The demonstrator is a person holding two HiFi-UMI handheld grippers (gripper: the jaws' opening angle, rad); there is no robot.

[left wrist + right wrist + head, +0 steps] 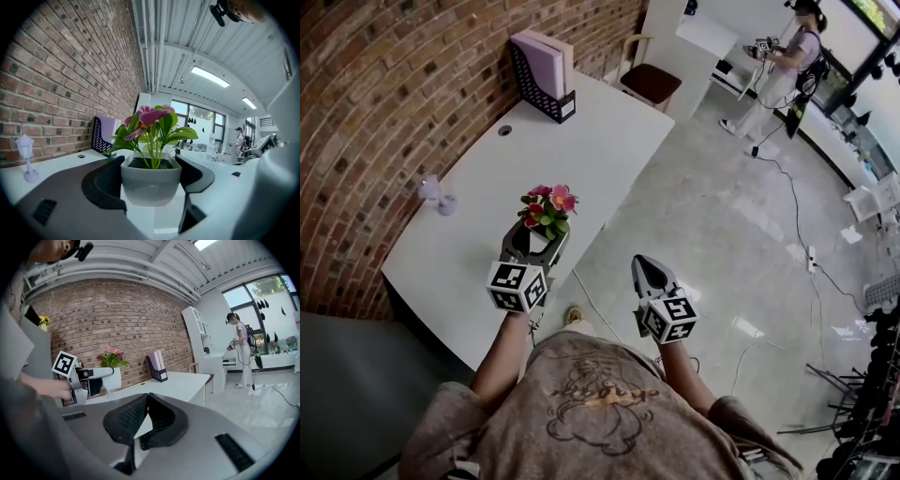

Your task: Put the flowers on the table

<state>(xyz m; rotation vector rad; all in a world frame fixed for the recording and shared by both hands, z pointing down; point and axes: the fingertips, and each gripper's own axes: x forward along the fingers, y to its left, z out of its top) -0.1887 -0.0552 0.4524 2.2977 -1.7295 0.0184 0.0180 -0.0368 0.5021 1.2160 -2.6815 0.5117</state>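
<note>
A small white pot of pink and red flowers (546,214) is clamped between the jaws of my left gripper (532,246), above the near part of the white table (581,141). In the left gripper view the flower pot (151,180) fills the gap between the two dark jaws, leaves and blooms rising above it. My right gripper (649,274) hangs over the floor right of the table's edge, its jaws closed on nothing. From the right gripper view, the flower pot (112,373) and left gripper (89,376) show at the left.
A purple lamp figurine (438,195) stands near the brick wall. A black file holder with pink folders (542,70) sits at the table's far end, beside a chair (649,80). A person (783,66) stands far off. Cables (797,216) run across the floor.
</note>
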